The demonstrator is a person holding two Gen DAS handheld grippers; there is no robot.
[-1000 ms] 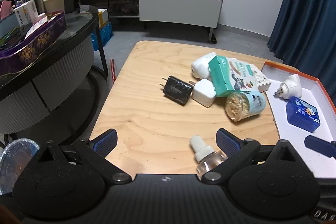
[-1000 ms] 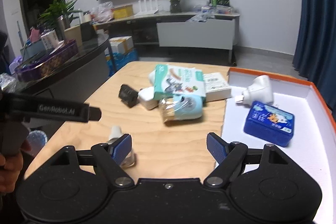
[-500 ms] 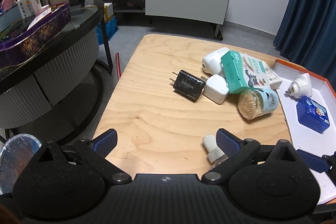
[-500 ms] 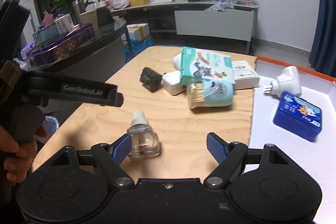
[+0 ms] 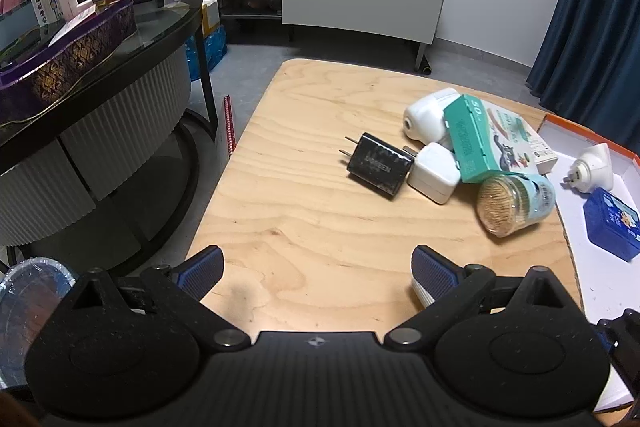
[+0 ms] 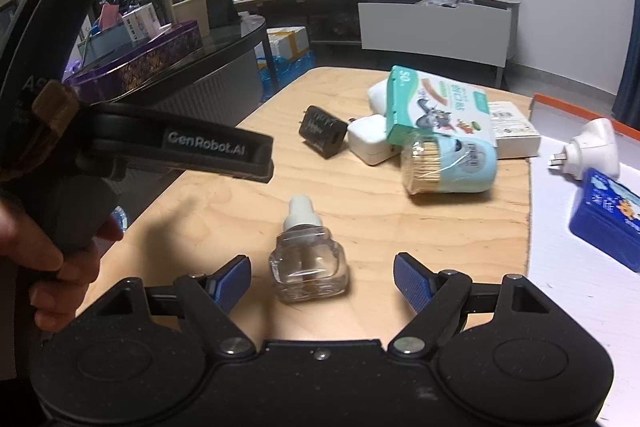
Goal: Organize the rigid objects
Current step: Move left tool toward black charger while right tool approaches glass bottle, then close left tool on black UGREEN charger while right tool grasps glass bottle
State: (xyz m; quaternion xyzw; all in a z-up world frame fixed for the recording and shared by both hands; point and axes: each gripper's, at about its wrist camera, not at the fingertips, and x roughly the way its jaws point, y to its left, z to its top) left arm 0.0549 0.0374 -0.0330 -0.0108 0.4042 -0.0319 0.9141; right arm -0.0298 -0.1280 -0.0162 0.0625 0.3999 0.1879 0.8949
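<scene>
A clear glass refill bottle (image 6: 307,259) with a white cap lies on the wooden table (image 6: 440,227), between the open fingers of my right gripper (image 6: 322,277), not gripped. My left gripper (image 5: 318,269) is open and empty over the table's near edge; it shows at the left of the right wrist view (image 6: 180,147). Further back lie a black charger (image 5: 378,165), a white charger (image 5: 434,178), a green box (image 5: 486,147) and a toothpick jar (image 5: 516,205). The white tray (image 6: 580,287) on the right holds a blue box (image 6: 606,217) and a white plug-in (image 6: 592,149).
A round dark side table (image 5: 100,67) with a purple tin stands to the left. A white device (image 5: 426,115) and a flat white box (image 6: 514,135) lie behind the green box. A low TV cabinet (image 5: 360,3) stands at the far wall.
My right gripper has moved left and closer, so the glass bottle now lies between its fingers. My left gripper has pulled back, and the bottle has almost slipped out of its view.
</scene>
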